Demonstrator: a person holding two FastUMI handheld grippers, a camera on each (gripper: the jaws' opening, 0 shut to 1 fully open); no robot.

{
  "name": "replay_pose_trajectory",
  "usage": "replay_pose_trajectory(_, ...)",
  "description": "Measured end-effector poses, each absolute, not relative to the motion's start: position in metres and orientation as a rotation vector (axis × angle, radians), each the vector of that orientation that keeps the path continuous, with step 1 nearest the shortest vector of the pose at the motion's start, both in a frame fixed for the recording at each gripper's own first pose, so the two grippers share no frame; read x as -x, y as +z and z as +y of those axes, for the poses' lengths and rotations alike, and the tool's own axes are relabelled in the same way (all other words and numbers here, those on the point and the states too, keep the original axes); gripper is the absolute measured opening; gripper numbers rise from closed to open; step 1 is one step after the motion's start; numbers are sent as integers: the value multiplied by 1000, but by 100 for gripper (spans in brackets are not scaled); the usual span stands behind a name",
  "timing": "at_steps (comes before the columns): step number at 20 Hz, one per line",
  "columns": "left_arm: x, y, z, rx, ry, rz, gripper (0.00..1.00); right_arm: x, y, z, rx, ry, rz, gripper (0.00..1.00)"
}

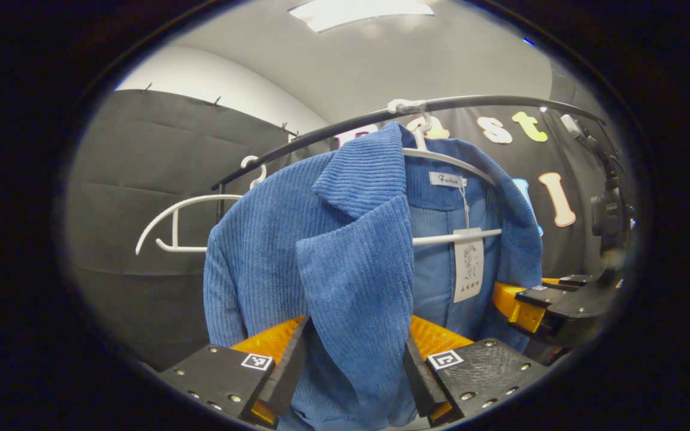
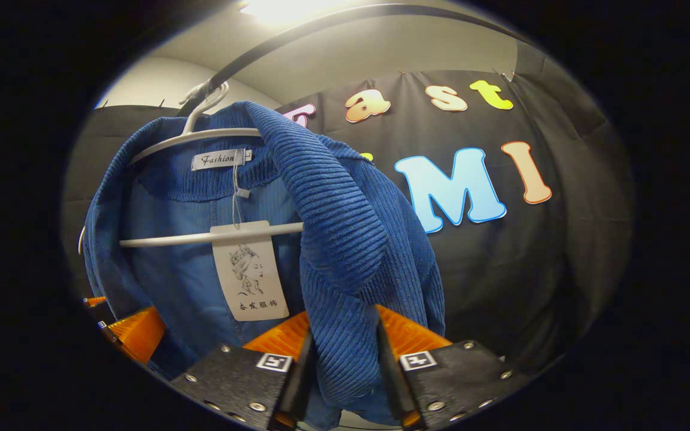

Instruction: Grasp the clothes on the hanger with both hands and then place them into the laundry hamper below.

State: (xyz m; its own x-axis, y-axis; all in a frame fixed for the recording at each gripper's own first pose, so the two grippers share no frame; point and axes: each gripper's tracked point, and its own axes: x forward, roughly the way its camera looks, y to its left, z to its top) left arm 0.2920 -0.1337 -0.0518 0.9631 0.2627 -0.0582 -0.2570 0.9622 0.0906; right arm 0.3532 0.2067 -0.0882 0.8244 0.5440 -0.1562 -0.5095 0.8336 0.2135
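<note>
A blue corduroy jacket (image 1: 321,251) hangs on a white hanger (image 1: 450,158) from a dark rail (image 1: 471,103). My left gripper (image 1: 357,365) is shut on the jacket's front panel, cloth bunched between both fingers. My right gripper (image 2: 343,359) is shut on the other front panel of the jacket (image 2: 333,239). The hanger's crossbar (image 2: 213,236) and a paper tag (image 2: 250,270) show inside the open front of the jacket. The right gripper (image 1: 527,305) also appears at the right edge of the left gripper view, against the jacket's far side.
A second white hanger (image 1: 183,224), bare, hangs on the rail to the left of the jacket. A dark camera mount (image 1: 608,209) stands at the right. Black cloth walls close in behind the rail on both sides.
</note>
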Motion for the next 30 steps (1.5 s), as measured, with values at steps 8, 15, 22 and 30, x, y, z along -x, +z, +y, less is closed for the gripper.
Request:
replay_pose_trajectory(8,-261,-29,-129,-72,239,13,6,-314,-12,190,-105,605,-42,1)
replay_pose_trajectory(15,-230,27,-117,-111,249,-65,2,-312,45,173,-50,557,-185,1)
replay_pose_trajectory(22,-199,102,-71,-165,340,-175,10,-321,72,152,-16,513,-253,1)
replay_pose_trajectory(30,-208,134,-25,-216,405,-206,6,-354,102,130,32,461,-338,1)
